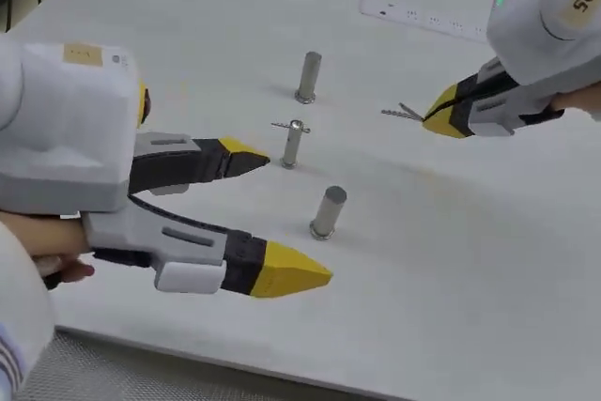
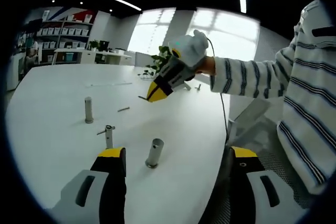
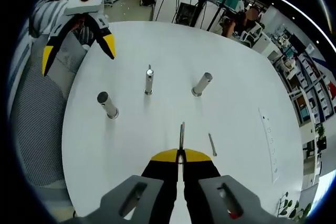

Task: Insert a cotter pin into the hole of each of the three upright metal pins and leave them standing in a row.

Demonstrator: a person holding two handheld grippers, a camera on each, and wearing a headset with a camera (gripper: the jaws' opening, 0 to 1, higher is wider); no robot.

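One pin of three is done: the middle pin stands with a fitted cotter through its top, while the far pin and near pin stand bare, all three upright in a rough row on the table. The step in hand looks like the second insertion. The right gripper hangs off to the right of the row, well apart from it, its jaws clamped on a cotter that sticks straight out past the tips. A spare cotter lies flat on the table just beside it. The left gripper hovers on the other side of the row with jaws spread wide and nothing between them, its tips near the middle and near pins. Next, the right gripper likely has to carry its cotter to a bare pin and line it up with the cross hole near the top; which way those holes face cannot be made out here. The left gripper seems well placed to steady that pin against the push
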